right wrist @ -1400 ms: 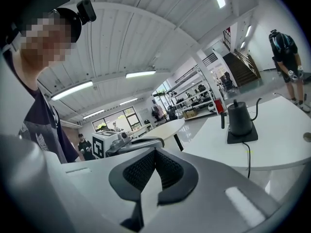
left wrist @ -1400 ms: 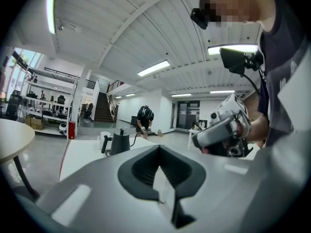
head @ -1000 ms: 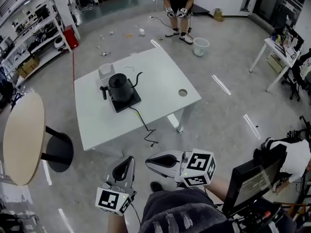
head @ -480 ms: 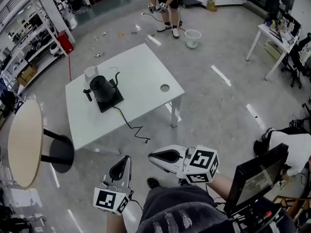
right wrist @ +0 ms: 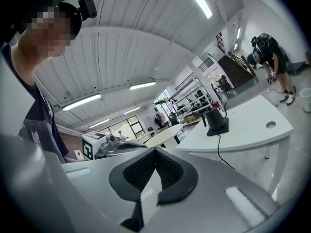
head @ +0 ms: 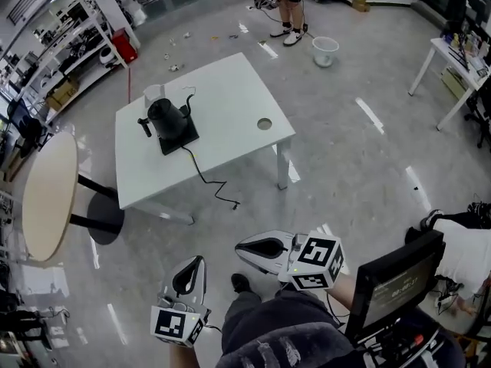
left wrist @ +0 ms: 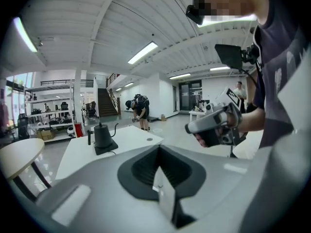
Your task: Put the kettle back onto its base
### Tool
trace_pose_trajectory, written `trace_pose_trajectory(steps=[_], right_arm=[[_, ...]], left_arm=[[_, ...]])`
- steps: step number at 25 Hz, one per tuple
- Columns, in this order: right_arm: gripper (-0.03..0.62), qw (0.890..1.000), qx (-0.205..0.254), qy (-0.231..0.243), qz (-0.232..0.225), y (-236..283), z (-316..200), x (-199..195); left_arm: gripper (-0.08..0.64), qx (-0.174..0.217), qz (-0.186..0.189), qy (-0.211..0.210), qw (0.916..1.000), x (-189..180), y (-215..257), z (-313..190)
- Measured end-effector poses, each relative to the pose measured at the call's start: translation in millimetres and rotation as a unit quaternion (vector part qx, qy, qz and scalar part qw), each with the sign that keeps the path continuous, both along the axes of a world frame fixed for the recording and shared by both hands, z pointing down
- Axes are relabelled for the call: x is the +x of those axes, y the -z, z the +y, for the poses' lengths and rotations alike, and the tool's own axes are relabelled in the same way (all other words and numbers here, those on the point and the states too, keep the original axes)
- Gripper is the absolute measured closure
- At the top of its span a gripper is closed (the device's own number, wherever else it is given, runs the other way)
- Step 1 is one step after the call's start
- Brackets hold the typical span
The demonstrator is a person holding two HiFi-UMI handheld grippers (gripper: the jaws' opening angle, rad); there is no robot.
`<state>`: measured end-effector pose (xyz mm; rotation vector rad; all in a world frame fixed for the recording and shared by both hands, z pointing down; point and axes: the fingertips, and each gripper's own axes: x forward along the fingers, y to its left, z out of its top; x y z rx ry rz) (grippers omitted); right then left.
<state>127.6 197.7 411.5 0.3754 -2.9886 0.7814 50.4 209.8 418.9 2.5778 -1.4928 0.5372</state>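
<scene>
Since a second ago the white table (head: 230,129) has slid up and leftward in the head view and looks smaller, so the person seems to be standing well off from it. The kettle (head: 165,116) stands upright on its base (head: 184,139) there, and the task looks done. Left gripper (head: 197,260) and right gripper (head: 239,246) sit low by the person's legs. Left gripper view: jaws pressed together on nothing, and the kettle (left wrist: 101,135) is far ahead, long axis vertical, handle left, spout right. Right gripper view: jaws likewise clenched and empty, with the kettle (right wrist: 215,116) distant, spout curving rightward.
</scene>
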Motion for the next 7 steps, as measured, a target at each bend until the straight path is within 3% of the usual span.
trace_pose_trajectory(steps=[7], right_arm=[[0.592, 1.000, 0.013, 0.014, -0.012, 17.3, 26.6, -17.1]], left_arm=[[0.560, 0.007, -0.006, 0.019, 0.9998, -18.4, 8.3, 27.4]])
